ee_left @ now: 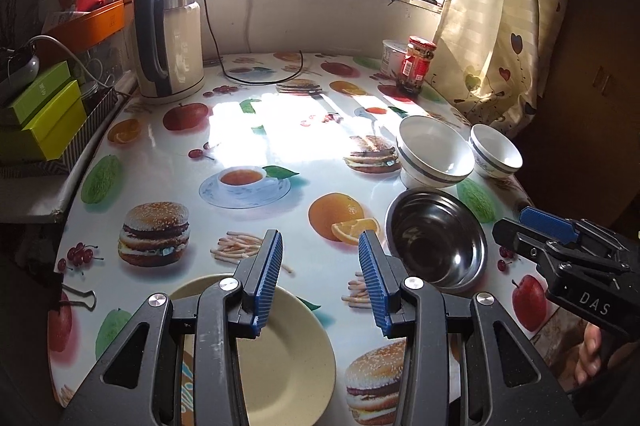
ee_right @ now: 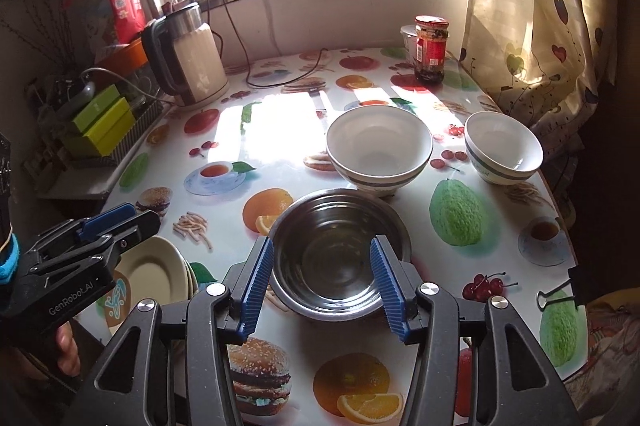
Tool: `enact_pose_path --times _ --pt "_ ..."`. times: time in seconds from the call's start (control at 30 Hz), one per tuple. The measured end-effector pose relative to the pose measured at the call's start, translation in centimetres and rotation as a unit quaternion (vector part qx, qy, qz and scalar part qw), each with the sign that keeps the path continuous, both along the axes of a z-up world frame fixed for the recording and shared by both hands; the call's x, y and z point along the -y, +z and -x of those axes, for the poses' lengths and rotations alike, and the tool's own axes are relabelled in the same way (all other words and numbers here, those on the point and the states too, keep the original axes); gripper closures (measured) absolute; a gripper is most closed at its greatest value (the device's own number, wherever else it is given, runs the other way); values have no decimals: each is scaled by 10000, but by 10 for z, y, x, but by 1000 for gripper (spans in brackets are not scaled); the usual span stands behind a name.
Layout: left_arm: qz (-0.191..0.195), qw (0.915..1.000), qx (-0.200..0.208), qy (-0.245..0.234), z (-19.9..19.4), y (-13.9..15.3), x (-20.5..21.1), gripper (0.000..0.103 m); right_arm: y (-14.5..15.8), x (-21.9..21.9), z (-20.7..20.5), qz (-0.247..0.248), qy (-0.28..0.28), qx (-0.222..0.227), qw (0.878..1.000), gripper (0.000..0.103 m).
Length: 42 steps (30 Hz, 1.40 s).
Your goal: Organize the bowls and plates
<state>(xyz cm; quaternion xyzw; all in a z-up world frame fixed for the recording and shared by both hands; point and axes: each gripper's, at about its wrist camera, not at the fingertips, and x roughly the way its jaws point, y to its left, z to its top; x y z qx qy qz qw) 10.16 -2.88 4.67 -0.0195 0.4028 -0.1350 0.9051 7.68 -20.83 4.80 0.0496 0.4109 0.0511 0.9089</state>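
Sitting near the worktop's front edge, the steel bowl [ee_right: 340,254] is waiting below the right hand-held gripper [ee_right: 320,282], jaws apart and empty, probably lining up to lift it. Left hand-held gripper [ee_left: 320,278] is hovering apart over the cream plates [ee_left: 292,358].

Left gripper [ee_left: 320,266] hovers open above the worktop [ee_left: 248,130]. Relative to the steel bowl [ee_left: 436,238]: cream plate [ee_left: 292,358] left-near, two white bowls [ee_left: 434,152] beyond, right gripper [ee_left: 520,226] alongside.
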Motion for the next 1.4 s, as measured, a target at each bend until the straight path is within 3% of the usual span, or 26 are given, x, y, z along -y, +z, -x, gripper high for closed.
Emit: enact_pose_path --times 0.27,0.57,0.8,1.4 --pt "-12 9996 1 -290 -13 -2 27 62 -1 35 2 22 -403 30 9992 52" --pt "101 9983 -339 -467 -32 -22 52 62 -20 73 -5 -133 -742 -176 9970 52" --pt "189 9962 -710 -458 -52 -43 61 62 -44 80 -20 -245 -640 -419 9968 52" --pt "62 9937 -1002 -498 -63 -66 71 62 -73 78 -43 -442 -382 -700 9958 53"
